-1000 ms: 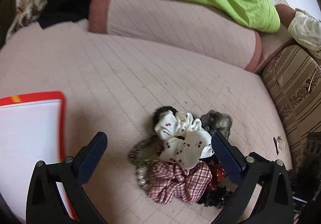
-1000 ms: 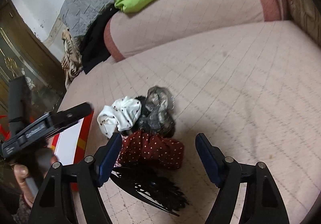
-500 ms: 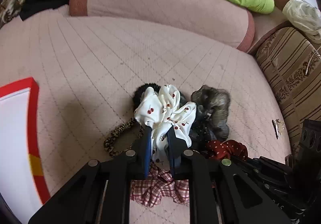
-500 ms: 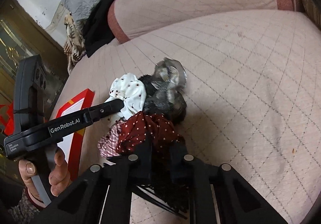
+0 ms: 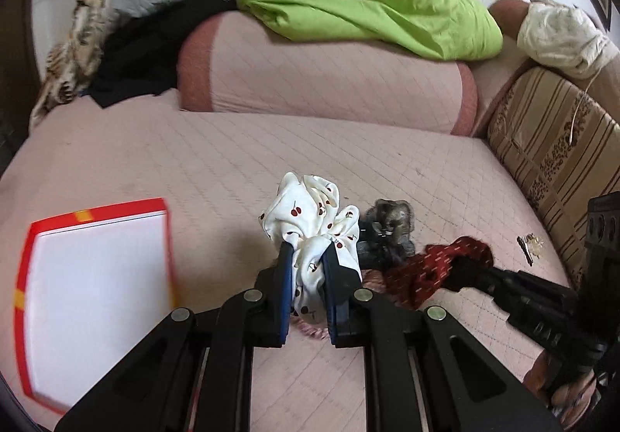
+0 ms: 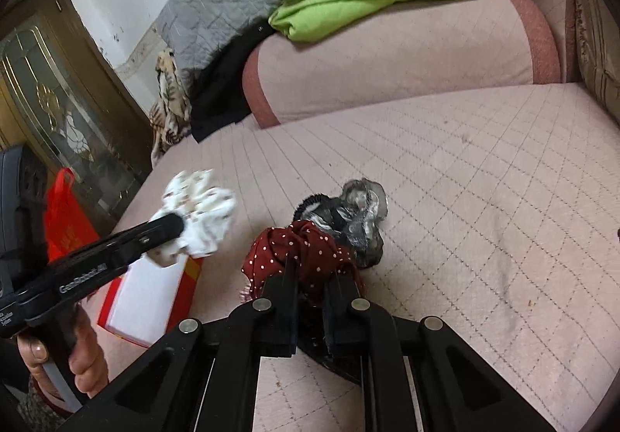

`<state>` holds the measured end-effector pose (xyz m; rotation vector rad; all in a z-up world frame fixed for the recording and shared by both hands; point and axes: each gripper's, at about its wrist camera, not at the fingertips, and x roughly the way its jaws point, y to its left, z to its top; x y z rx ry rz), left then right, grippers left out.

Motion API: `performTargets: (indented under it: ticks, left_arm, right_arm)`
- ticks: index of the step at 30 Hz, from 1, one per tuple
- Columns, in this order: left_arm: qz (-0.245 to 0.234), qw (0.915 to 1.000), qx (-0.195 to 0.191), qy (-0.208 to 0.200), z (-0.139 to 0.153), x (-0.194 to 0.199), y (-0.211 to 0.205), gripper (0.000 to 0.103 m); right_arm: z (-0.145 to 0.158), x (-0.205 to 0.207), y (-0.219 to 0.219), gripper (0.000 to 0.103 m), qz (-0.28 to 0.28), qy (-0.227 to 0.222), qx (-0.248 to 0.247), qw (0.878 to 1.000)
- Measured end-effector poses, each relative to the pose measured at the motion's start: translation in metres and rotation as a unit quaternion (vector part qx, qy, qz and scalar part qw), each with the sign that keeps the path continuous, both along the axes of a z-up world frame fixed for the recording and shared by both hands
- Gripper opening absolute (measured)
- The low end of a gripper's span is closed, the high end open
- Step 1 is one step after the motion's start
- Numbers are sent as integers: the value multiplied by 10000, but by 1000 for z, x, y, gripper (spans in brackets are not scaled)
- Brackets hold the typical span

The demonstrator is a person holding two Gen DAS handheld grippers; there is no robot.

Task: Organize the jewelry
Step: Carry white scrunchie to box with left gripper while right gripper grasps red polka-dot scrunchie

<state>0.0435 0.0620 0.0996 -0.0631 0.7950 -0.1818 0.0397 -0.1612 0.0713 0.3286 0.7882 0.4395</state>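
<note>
On the pink quilted bed cover (image 5: 162, 160), near centre: a small heap of hair accessories. Left gripper (image 5: 308, 261) closed on the white cherry-print scrunchie (image 5: 310, 222); blue pads pinch the fabric from both sides, and the bulk of the scrunchie bunches above and beyond the fingertips, lifted clear of the cover. In the right wrist view the same scrunchie (image 6: 197, 211) sits at the tip of the left gripper (image 6: 170, 228), above the box, image blurred there. Right gripper (image 6: 312, 273) closed on the dark red polka-dot scrunchie (image 6: 306, 250); its fabric spreads out past both fingers. In the left wrist view the red scrunchie (image 5: 438, 265) hangs at the tip of the right gripper (image 5: 465, 277), to the right of the white one. Grey sheer scrunchie (image 6: 360, 222) lies on the cover just beyond the red one, with a black hair tie (image 6: 310, 201) touching its left side. A black clip (image 6: 333, 354) lies on the cover under the right gripper, mostly hidden. Checked pink fabric (image 5: 310, 329) visible beneath the left gripper, identity unclear. Red-rimmed white box (image 5: 97, 277) rests on the cover at left, apart from the heap. Small hair pins (image 5: 529, 244) lie far right near the striped cushion (image 5: 550, 157). Far side: pink bolster (image 5: 329, 79) with a green blanket (image 5: 387, 9) on top.
</note>
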Motion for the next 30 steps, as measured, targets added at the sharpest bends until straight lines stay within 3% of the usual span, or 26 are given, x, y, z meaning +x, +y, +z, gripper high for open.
performTargets:
  ticks: [8,13,22,26,29,30]
  left_arm:
    - [977,9943,414,49,3,-23,87,14]
    - [1670,9848,455,144,-4,-22,156,14]
    - [2529,9658,71,574,-39,-5,258,14]
    - [2811,9567,394,641,-48,1,271,16]
    - [2894,9544,385,620,-48,2,274,25]
    - [2865,9556,328,604,-47,3,276,29]
  right_arm:
    - [32,-19,49,11,518,-197,133,9984]
    - [37,-8,108,11,1027,111,336,9941]
    - [-6,37,228,11,1485,867,110,9850]
    - [-27,59,257,11,1440,1018,-145,9842]
    - [-35,73,272,16,1327,1069,-321,9849]
    - [-36,77,275,26,1297,1063,-387,9851]
